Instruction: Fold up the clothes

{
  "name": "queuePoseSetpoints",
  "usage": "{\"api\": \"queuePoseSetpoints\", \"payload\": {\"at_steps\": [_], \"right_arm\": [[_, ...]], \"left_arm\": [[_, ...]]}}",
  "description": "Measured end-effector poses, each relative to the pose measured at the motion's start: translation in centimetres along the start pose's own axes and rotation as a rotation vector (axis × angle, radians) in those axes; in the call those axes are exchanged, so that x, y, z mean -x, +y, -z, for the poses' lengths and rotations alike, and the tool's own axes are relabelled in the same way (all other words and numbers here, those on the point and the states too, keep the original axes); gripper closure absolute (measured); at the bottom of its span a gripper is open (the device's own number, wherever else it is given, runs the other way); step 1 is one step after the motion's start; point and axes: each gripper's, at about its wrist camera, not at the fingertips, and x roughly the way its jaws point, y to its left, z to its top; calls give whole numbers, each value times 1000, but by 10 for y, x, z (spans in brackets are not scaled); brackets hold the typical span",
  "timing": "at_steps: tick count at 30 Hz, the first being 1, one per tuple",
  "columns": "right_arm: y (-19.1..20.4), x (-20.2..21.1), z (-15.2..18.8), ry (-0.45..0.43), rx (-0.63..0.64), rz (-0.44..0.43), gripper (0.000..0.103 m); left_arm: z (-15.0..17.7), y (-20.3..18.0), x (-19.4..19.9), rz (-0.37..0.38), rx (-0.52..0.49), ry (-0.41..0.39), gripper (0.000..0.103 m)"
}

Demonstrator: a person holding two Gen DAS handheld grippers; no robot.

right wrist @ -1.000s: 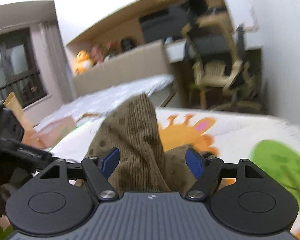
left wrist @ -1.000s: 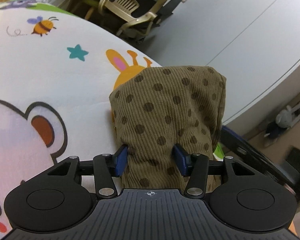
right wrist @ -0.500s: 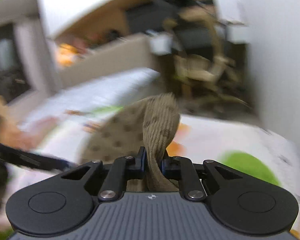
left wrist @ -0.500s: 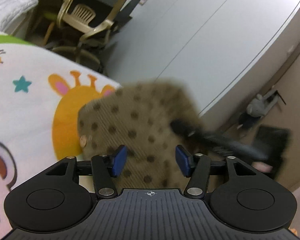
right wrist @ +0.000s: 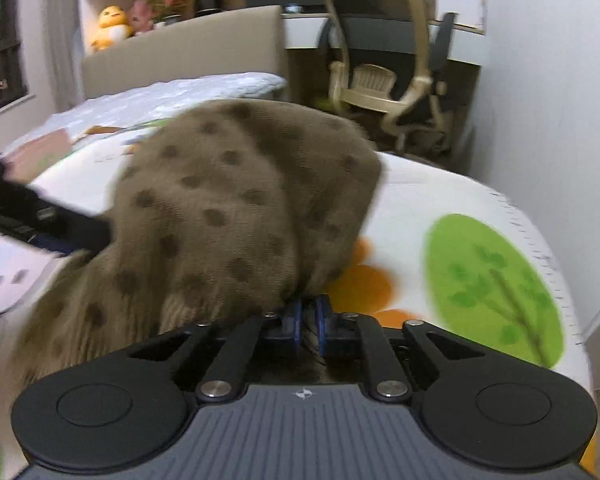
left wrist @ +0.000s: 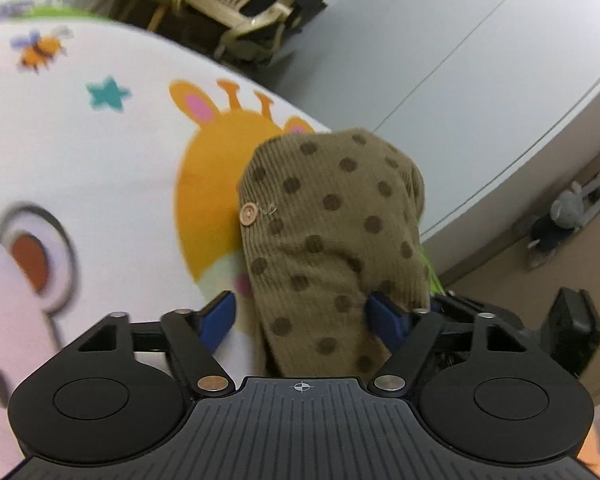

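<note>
A brown corduroy garment with dark dots [left wrist: 332, 232] lies bunched on the cartoon-print blanket [left wrist: 100, 168], with a tan button [left wrist: 249, 214] on its left edge. My left gripper [left wrist: 302, 316] is open, its blue pads wide apart, and the cloth runs between them, touching the right pad. In the right wrist view my right gripper [right wrist: 310, 318] is shut on a fold of the same garment [right wrist: 236, 208], which humps up in front of the camera. The left gripper [right wrist: 40, 220] shows as a blurred black shape at the left edge.
The blanket covers a bed whose edge [right wrist: 540, 240] curves off to the right, near a white wall. A beige office chair [right wrist: 384, 76] and a desk stand beyond the bed. Plush toys [right wrist: 112, 32] sit on a shelf behind the headboard. A grey toy [left wrist: 560, 220] lies on the floor.
My right gripper went from open to shut on a fold of the garment and now holds it bunched higher. The left gripper stayed open while the cloth shifted between its pads.
</note>
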Motion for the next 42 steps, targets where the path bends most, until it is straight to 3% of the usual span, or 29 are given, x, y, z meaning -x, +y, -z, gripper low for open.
{"api": "queuePoseSetpoints", "payload": {"at_steps": [2,7,10,12,14,15,20,24,27,30,32,37,40,42], "right_arm": [[21,3,3,4,23,-51,95],[55,15,8,-2,100,-120,96],[44,26,8,16,81,-98,95],[35,43,4,0,64,-92,84],[26,60,-1,-32,49,-94,52],[22,66,-8,-63,47,-103,48],[28,81,-59,-208,58,-147,43],[37,39,-96,-233,20,-196,44],[45,-17,-98,-115,57,-87,44],[24,-48,-73,-54,35,-9,40],[8,-42,-58,-48,2,14,36],[1,-13,-40,-27,57,61,35],[5,-12,-24,1,40,82,35],[8,-12,-17,-15,30,103,34]], "left_arm": [[-3,3,17,-30,-25,-32,39],[-7,16,48,-73,-23,-65,42],[-1,18,56,-74,-40,-61,42],[3,14,57,-83,-79,-63,42],[7,11,54,-99,-124,-69,42],[8,9,53,-109,-147,-71,42],[13,7,42,-118,-208,-49,42],[22,3,40,-119,-259,-32,41],[24,6,41,-126,-279,-18,34],[23,17,54,-115,-258,-25,30],[18,23,65,-93,-241,-51,27],[-4,22,70,-68,-224,-115,23],[-7,18,51,-58,-231,-94,20],[-5,19,42,-90,-251,-80,17]]}}
